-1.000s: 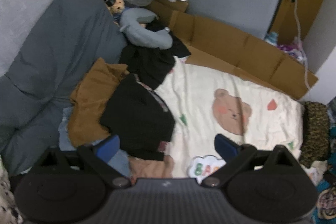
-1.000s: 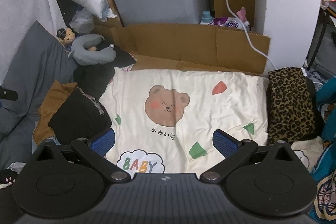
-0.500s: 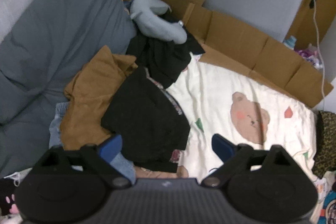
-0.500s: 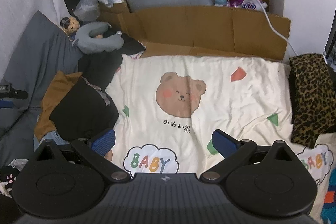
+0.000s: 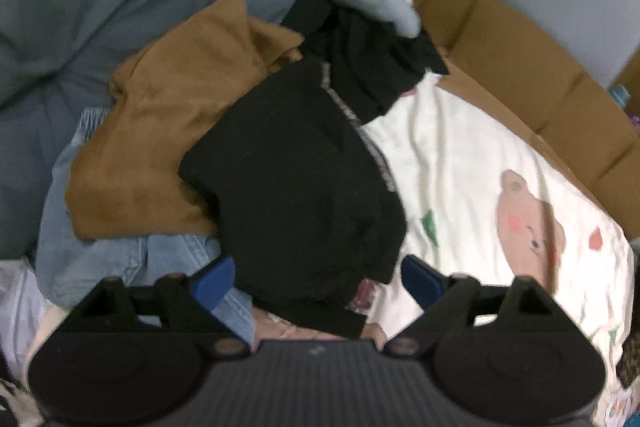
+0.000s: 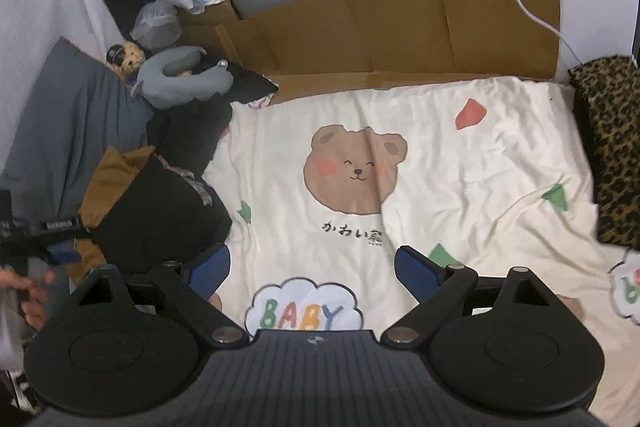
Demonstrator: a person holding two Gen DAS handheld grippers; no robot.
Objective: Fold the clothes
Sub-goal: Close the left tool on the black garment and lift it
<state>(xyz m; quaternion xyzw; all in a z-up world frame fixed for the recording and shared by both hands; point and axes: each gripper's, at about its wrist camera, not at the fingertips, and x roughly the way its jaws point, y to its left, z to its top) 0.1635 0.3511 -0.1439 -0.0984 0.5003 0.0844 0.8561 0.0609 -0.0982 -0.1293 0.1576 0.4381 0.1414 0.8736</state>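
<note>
Left claw [image 5: 316, 277]: jaws wide apart with nothing pinched; it points down at the near edge of the black top [image 5: 296, 183], which lies between the pads but unpressed.
Right claw [image 6: 312, 267]: jaws wide but closing, with nothing between them; only the blanket [image 6: 440, 163] lies below.
Clothes: a heap at the left side of the blanket, the black top uppermost, a brown garment [image 5: 168, 131] beside and partly under it, jeans [image 5: 100, 259] lowest.
More black cloth [image 5: 368, 67]: behind the heap, near a grey neck pillow [image 6: 180, 83].
Folding space: the bear-print blanket looks bare in the middle, though wrinkled.
Step, as I judge it: picking 1 garment from the heap to lay out flat.
Risk 1: the pads may catch 2 layers at once, since the black top overlaps the jeans and brown garment just where the left claw aims.
Risk 2: grabbing a bunched fold, not a hem, would lift the top twisted and hard to spread.
Risk 3: pulling sideways could drag the whole heap onto the blanket.
Risk 4: the right claw, shutting low, might pinch the blanket itself.
Blur: the left view is smeared, so fine edges of the top cannot be told.
</note>
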